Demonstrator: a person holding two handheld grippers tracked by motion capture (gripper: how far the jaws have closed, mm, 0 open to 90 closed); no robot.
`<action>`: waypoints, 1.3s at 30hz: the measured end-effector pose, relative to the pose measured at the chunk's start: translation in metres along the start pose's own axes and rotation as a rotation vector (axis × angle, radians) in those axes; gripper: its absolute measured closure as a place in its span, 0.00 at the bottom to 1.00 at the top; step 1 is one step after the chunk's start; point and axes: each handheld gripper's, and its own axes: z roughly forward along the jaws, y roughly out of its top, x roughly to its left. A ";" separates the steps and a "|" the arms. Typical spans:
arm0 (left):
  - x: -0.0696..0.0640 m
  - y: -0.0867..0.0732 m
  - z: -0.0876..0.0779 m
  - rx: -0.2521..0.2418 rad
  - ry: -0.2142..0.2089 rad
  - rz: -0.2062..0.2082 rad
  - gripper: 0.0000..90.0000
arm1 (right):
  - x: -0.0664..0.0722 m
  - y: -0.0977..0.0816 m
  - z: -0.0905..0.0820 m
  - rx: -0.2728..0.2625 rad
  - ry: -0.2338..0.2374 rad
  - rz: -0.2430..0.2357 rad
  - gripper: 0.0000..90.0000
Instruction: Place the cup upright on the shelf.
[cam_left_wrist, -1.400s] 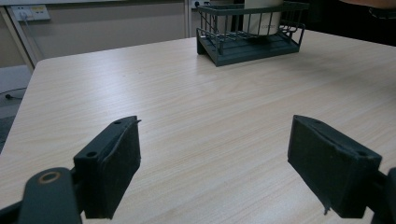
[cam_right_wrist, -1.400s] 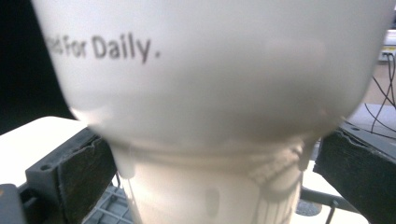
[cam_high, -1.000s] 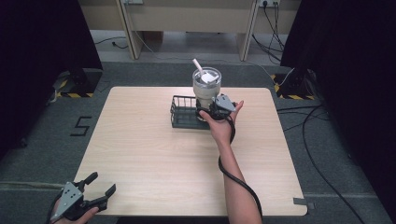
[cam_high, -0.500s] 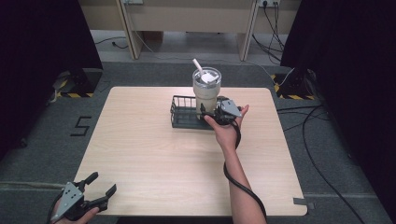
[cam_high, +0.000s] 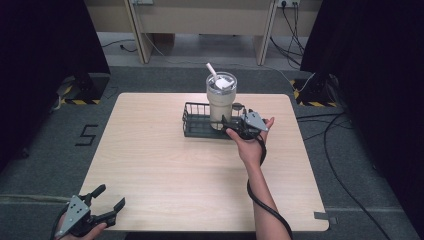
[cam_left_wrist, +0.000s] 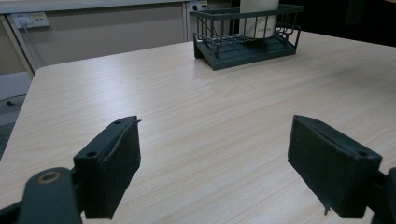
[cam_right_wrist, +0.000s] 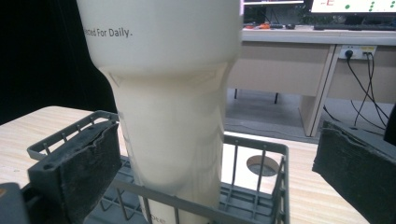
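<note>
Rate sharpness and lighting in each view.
High view: even light on the table, black at both sides. Left gripper view: sharp wood grain, basket softer. Right gripper view: cup close and bright, slightly soft; dark behind on the left.

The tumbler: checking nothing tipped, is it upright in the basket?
Upright: the tumbler stands vertically inside the wire basket, lid and straw on top.

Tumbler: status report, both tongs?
Right tongs open, just closing slightly, beside tumbler, no contact. Left tongs open, idle at near table edge. Tumbler upright in wire rack; rack rim between tongs and tumbler base.
</note>
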 end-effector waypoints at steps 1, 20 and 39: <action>0.000 0.000 0.000 0.000 0.000 0.000 0.18 | 0.000 0.000 0.000 0.000 0.000 0.000 0.01; 0.000 0.000 -0.001 -0.002 0.005 -0.002 0.18 | -0.011 -0.008 -0.032 0.019 0.024 -0.022 0.08; -0.001 0.000 0.000 -0.001 0.005 0.000 0.18 | -0.030 -0.035 -0.076 0.035 0.004 -0.008 0.12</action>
